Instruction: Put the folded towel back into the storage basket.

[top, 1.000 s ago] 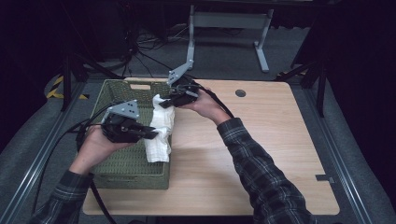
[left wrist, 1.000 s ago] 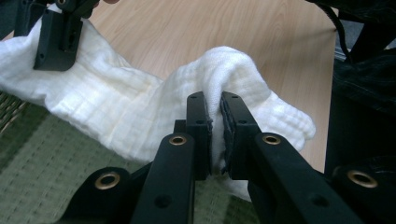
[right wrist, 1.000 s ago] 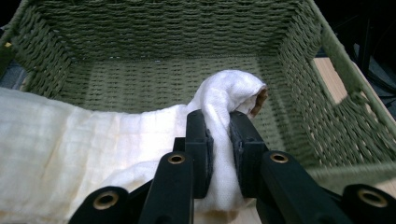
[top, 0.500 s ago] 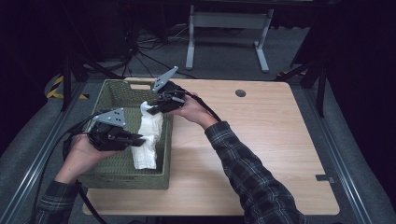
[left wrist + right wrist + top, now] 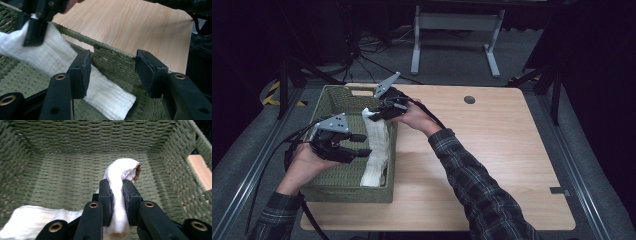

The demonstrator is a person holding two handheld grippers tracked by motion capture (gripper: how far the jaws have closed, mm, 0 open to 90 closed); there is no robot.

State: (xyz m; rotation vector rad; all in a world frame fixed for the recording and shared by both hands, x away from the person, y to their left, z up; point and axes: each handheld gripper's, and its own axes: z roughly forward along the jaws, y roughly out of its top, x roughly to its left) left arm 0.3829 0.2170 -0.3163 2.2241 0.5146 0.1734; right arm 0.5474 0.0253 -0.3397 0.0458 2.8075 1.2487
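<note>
A long white cloth (image 5: 376, 150) lies along the right inner side of the green woven basket (image 5: 347, 192). My right gripper (image 5: 376, 115) is shut on its far end, lifted a little above the basket floor; in the right gripper view the pads (image 5: 130, 200) pinch the cloth (image 5: 122, 167). My left gripper (image 5: 364, 145) hovers inside the basket beside the cloth's near half. Its jaws have just been opening and now stand apart (image 5: 112, 65). The pads touch nothing, and the cloth (image 5: 110, 95) rests on the basket floor below them.
The basket stands at the left end of the wooden table (image 5: 492, 150). Its rim (image 5: 112, 48) rises just beyond my left gripper's jaws, and its woven walls (image 5: 75, 135) enclose my right gripper. A small dark hole (image 5: 469, 99) marks the tabletop's far side.
Both hands carried the cloth leftward and down into the basket. The left jaws opened and let go of the near end, which now lies on the basket floor.
</note>
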